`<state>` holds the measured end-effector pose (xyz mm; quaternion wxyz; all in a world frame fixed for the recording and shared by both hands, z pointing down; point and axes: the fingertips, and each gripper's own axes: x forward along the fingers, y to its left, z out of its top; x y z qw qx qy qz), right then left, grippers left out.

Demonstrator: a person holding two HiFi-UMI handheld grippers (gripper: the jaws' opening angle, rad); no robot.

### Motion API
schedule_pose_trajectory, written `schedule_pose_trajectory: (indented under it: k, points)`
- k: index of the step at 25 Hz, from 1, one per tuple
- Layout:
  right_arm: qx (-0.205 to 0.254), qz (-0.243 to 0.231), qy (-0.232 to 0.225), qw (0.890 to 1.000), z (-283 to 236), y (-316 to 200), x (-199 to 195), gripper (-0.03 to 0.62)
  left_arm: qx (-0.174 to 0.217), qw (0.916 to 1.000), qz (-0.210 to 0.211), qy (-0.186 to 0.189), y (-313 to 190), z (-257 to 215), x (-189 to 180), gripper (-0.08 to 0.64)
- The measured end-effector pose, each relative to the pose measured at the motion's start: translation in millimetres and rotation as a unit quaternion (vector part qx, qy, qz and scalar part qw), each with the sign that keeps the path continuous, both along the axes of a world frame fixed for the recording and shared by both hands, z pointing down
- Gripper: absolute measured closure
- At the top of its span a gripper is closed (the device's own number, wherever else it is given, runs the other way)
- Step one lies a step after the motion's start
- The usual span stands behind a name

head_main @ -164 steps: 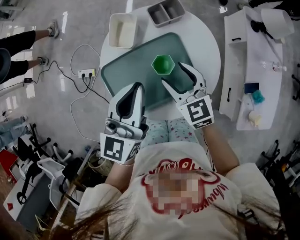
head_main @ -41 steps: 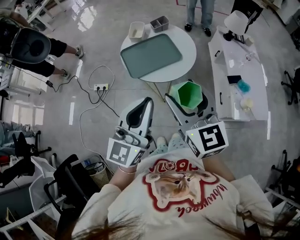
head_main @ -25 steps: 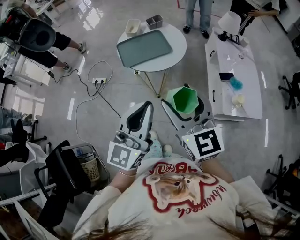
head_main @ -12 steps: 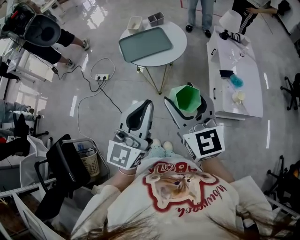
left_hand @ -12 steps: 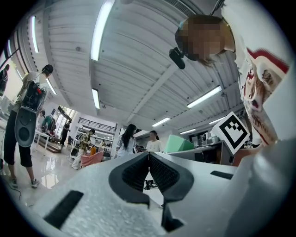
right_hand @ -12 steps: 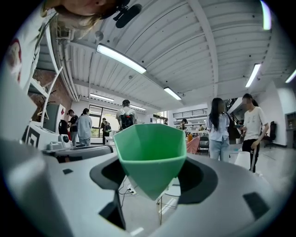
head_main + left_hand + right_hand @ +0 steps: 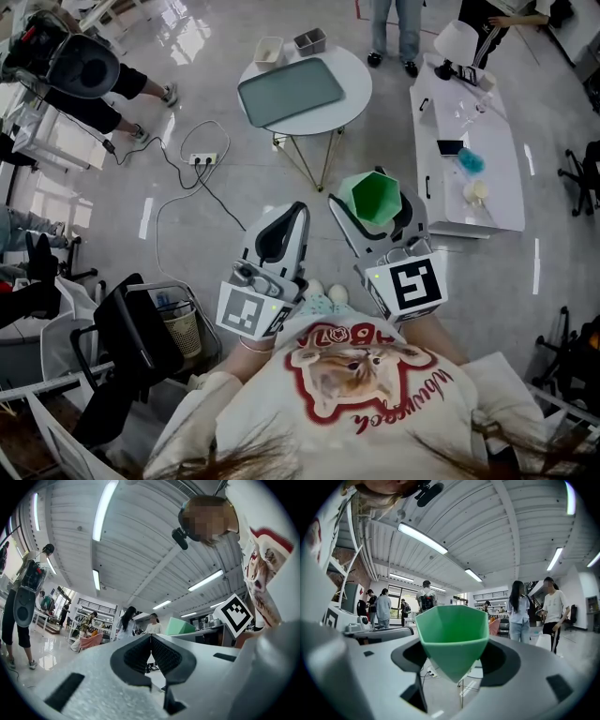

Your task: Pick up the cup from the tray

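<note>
Right tool (image 7: 373, 204): closed on the green cup (image 7: 452, 634), one jaw against each side. Cup upright, mouth up, held in the air over the floor (image 7: 225, 159), just in front of the person (image 7: 366, 412).

Left tool (image 7: 151, 638): jaws shut tight against each other, gripping no object. It is held level with the right tool and near it.

Tray (image 7: 291, 91): lies flat on the round white table (image 7: 354, 73), well apart from the cup. Two small bins (image 7: 269, 49) stand at the table's far edge, just beside the tray
</note>
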<state>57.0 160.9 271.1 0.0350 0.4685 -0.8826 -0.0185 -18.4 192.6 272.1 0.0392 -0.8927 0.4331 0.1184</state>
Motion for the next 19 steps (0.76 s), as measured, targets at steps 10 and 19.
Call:
schedule_pose_trajectory:
  k: [10,19]
  points:
    - [0.0,-0.001,0.002,1.0,-0.2,-0.5,-12.1,0.282,0.003,1.0,-0.001,0.004,-0.6,-0.9,-11.3,0.546]
    - [0.002,0.0,0.003,1.0,-1.1,-2.4,-19.2,0.282,0.004,1.0,0.002,0.005,-3.4,-0.8,-17.9,0.545]
